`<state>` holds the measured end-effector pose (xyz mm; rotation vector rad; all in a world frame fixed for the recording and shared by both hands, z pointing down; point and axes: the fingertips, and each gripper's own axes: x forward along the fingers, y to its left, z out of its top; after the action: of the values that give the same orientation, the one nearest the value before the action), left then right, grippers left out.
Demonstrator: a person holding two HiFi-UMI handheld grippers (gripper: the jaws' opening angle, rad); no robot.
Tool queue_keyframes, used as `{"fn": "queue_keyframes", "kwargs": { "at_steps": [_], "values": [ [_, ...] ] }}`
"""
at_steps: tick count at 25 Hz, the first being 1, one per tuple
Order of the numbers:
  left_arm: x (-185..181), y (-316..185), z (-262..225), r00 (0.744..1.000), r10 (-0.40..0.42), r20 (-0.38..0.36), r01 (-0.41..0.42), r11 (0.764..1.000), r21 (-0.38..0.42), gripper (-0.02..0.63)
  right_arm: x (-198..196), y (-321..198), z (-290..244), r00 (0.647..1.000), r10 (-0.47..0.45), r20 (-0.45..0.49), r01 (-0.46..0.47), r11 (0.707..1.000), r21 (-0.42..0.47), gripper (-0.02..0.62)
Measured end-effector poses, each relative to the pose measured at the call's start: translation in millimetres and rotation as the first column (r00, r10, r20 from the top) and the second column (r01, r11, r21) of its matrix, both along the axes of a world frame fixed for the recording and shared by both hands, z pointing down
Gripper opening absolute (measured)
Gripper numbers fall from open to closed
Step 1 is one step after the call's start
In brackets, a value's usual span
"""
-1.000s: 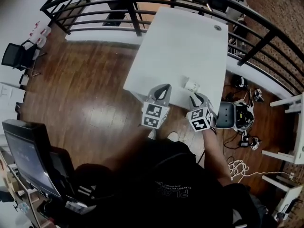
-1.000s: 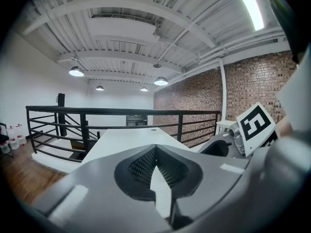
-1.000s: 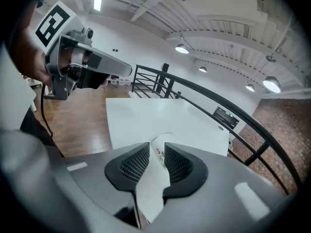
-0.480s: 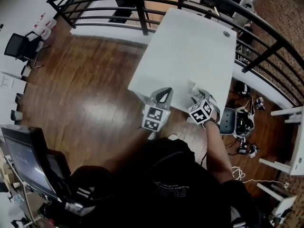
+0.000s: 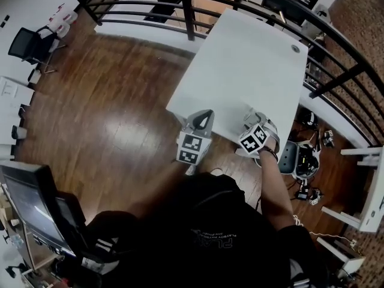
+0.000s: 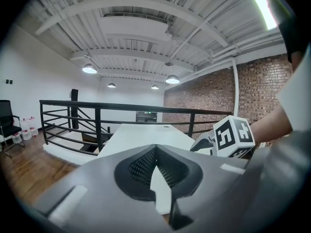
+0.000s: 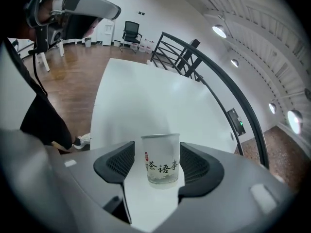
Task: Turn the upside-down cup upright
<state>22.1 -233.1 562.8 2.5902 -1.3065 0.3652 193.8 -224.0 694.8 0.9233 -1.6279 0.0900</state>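
1 small frosted white cup with dark lettering [image 7: 161, 161] stands rim-up on the white desk [image 7: 146, 91], near its front edge. It sits between the right tongs [image 7: 156, 148], whose jaws are opening and seem just clear of its walls: this is the release. Next, those tongs, which are pitched steeply down, must back away without nudging it. The left tongs [image 6: 155, 149] hover nearly level, closed and empty.

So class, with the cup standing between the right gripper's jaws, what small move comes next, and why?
Probably draw the right gripper straight back: the cup stands upright on the table, and the opening jaws show gaps either side.
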Motion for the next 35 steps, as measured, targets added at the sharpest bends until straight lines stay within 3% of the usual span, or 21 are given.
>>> {"fn": "queue_keyframes", "kwargs": {
  "at_steps": [14, 25, 30, 35],
  "values": [
    [-6.3, -1.5, 3.1, 0.999, -0.028, -0.018, 0.028, 1.000, -0.010, -0.002, 3.8, -10.5, 8.4, 0.995, 0.005, -0.101, -0.009, 0.999, -0.034, 0.330],
    [-17.7, -4.2, 5.8, 0.998, -0.058, -0.017, 0.058, 0.998, -0.015, -0.003, 8.3, -15.2, 13.0, 0.994, 0.010, -0.106, -0.015, 0.999, -0.052, 0.316],
    [-16.7, -6.6, 3.3, 0.998, -0.055, -0.018, 0.055, 0.998, -0.009, -0.002, 10.2, -15.1, 1.7, 0.995, 0.020, -0.097, -0.021, 1.000, -0.013, 0.314],
    [-13.6, -7.1, 2.3, 0.999, -0.040, -0.015, 0.040, 0.999, -0.003, -0.002, 7.2, -16.1, -17.8, 0.998, 0.058, -0.029, -0.055, 0.995, 0.081, 0.311]
  ]
}}
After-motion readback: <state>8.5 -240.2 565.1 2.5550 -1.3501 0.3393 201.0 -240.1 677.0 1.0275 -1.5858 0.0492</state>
